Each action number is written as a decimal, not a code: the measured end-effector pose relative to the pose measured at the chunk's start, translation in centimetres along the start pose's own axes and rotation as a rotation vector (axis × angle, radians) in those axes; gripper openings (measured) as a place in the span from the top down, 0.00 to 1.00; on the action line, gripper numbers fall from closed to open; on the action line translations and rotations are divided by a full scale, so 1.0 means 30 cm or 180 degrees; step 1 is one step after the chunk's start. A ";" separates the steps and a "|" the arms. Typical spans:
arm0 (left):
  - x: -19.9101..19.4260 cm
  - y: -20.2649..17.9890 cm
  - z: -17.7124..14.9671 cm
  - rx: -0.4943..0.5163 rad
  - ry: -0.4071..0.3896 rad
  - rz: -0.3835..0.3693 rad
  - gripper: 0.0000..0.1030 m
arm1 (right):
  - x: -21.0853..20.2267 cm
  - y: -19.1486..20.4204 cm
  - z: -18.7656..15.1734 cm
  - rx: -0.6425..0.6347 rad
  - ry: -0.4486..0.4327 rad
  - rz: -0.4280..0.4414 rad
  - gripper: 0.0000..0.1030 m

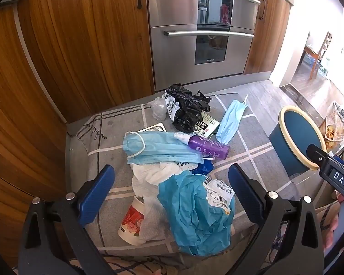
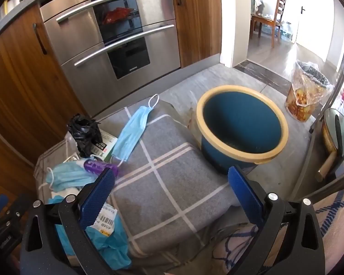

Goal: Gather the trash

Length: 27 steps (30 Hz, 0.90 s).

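While both grippers hover above a grey checked mat (image 2: pixel 172 160) on a kitchen floor, nothing is held.
Left gripper (image 1: pixel 172 188): jaws wide apart, empty, over the trash pile.
Right gripper (image 2: pixel 172 190): jaws wide apart, empty, over bare mat.
Trash pile: crumpled teal plastic (image 1: pixel 195 217) nearest, white tissue (image 1: pixel 153 174), paper cup (image 1: pixel 131 222) on its side, blue face mask (image 1: pixel 158 149), purple spray bottle (image 1: pixel 206 145), black bag (image 1: pixel 188 110) farthest.
Second mask (image 2: pixel 133 133): right of the pile, apart.
Bin (image 2: pixel 240 126): blue, cream rim, far right at the mat's edge.
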<state>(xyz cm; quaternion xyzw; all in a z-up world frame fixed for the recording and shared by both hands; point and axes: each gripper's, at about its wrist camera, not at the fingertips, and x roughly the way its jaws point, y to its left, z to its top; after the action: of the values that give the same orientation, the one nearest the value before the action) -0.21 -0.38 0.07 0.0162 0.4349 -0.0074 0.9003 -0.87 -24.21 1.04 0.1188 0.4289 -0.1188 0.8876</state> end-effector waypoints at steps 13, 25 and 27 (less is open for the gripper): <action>0.002 -0.003 -0.004 0.0001 -0.0002 0.0004 0.05 | -0.001 -0.003 -0.002 -0.0011 -0.0040 -0.0007 0.05; 0.010 -0.003 -0.007 0.0002 0.0008 -0.0002 0.05 | -0.003 -0.001 0.001 -0.0031 -0.0040 -0.0019 0.05; 0.010 -0.003 -0.006 0.0009 0.0012 0.0003 0.05 | -0.002 -0.001 0.002 -0.0038 -0.0032 -0.0019 0.05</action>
<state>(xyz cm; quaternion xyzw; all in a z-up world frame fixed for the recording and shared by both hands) -0.16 -0.46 -0.29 0.0177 0.4365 -0.0075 0.8995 -0.89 -24.25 1.13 0.1117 0.4255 -0.1195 0.8900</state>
